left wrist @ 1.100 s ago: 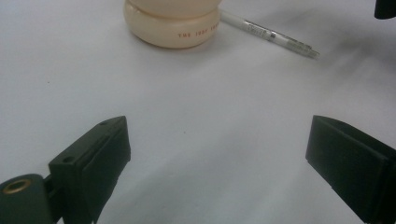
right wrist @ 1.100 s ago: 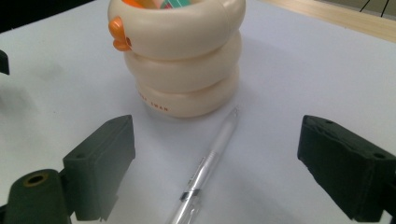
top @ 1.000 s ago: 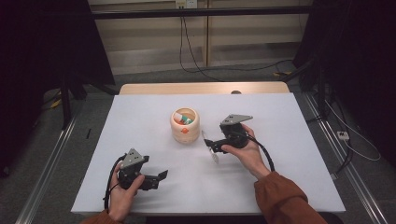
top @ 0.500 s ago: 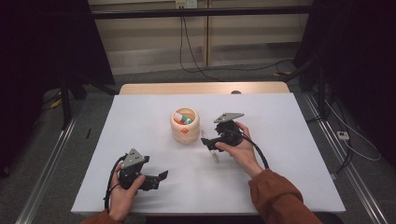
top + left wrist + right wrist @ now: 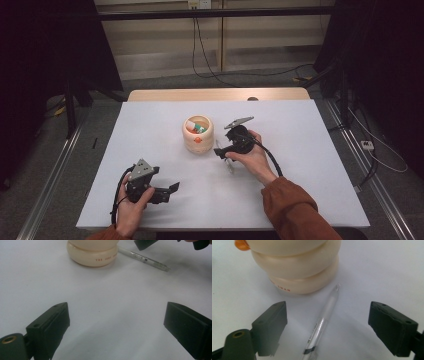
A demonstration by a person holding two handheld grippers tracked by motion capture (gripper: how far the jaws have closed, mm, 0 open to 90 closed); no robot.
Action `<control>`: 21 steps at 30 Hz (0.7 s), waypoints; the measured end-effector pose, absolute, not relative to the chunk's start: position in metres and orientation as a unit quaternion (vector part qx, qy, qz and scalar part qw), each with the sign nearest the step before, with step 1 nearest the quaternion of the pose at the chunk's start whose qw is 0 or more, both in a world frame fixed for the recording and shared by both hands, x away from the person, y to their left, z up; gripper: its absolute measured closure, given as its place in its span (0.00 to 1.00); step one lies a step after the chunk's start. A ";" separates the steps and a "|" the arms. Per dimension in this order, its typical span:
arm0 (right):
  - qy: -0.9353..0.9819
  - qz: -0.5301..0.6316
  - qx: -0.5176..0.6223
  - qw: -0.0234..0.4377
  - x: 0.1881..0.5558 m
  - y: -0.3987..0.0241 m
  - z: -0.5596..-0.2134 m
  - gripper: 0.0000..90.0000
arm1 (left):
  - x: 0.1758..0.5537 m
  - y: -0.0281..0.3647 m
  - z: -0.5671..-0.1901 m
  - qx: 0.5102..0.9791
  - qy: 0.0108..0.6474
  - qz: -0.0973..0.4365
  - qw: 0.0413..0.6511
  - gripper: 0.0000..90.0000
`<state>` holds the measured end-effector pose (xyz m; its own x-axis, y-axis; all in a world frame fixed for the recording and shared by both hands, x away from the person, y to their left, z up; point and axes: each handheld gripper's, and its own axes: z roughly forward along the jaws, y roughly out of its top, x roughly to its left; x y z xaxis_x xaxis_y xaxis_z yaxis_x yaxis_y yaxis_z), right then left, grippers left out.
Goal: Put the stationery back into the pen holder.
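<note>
On the white table (image 5: 310, 165), near its middle, stood a cream holder (image 5: 198, 134) with coloured bits inside; a clear pen (image 5: 322, 325) lay flat just beside its base, tip toward the holder but apart from it. Right gripper (image 5: 223, 150) hung low over the pen, jaws spread wide, one either side of the barrel, touching nothing. Judged: a pick-up in preparation, jaws straddling the barrel crosswise so a squeeze would catch it across its width. Pen probably bound for the holder, which stood close enough for a short lift.

Left gripper (image 5: 170, 189) sat at the near left of the table, well apart from the holder, jaws also wide and empty, aimed toward the holder. Judged: parked out of the way, not sharing the grasp.

High view gave the layout: both hands, the holder's open top and contents, the wooden edge (image 5: 215, 95) beyond the sheet. Pen there was a faint sliver (image 5: 229, 166) under the right hand.

Right gripper view gave what the high view lacked: pen centred between jaws, its printed band, an orange knob (image 5: 241, 245) on the holder's side. Left gripper view showed the pen (image 5: 143, 258) whole from the side, red lettering on the holder's (image 5: 92, 255) base, and the right gripper's jaw tips above the pen.
</note>
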<state>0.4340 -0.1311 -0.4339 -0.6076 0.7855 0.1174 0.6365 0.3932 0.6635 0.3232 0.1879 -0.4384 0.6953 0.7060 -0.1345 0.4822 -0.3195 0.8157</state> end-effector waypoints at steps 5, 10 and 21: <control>0.830 0.323 0.445 0.097 0.438 -0.128 -0.435 0.22 | 0.323 0.188 -0.438 0.803 0.369 0.123 0.452 0.07; 0.834 0.305 0.451 0.092 0.443 -0.125 -0.438 0.27 | 0.323 0.188 -0.438 0.803 0.369 0.123 0.452 0.07; 0.831 0.290 0.466 0.085 0.449 -0.120 -0.438 0.40 | 0.324 0.188 -0.438 0.803 0.369 0.121 0.452 0.07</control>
<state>0.4491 -0.1203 -0.4382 -0.5506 0.8246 0.1301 0.7263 0.3963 0.5617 0.3235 0.1884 -0.4384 0.6979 0.7025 -0.1390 0.4835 -0.3190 0.8151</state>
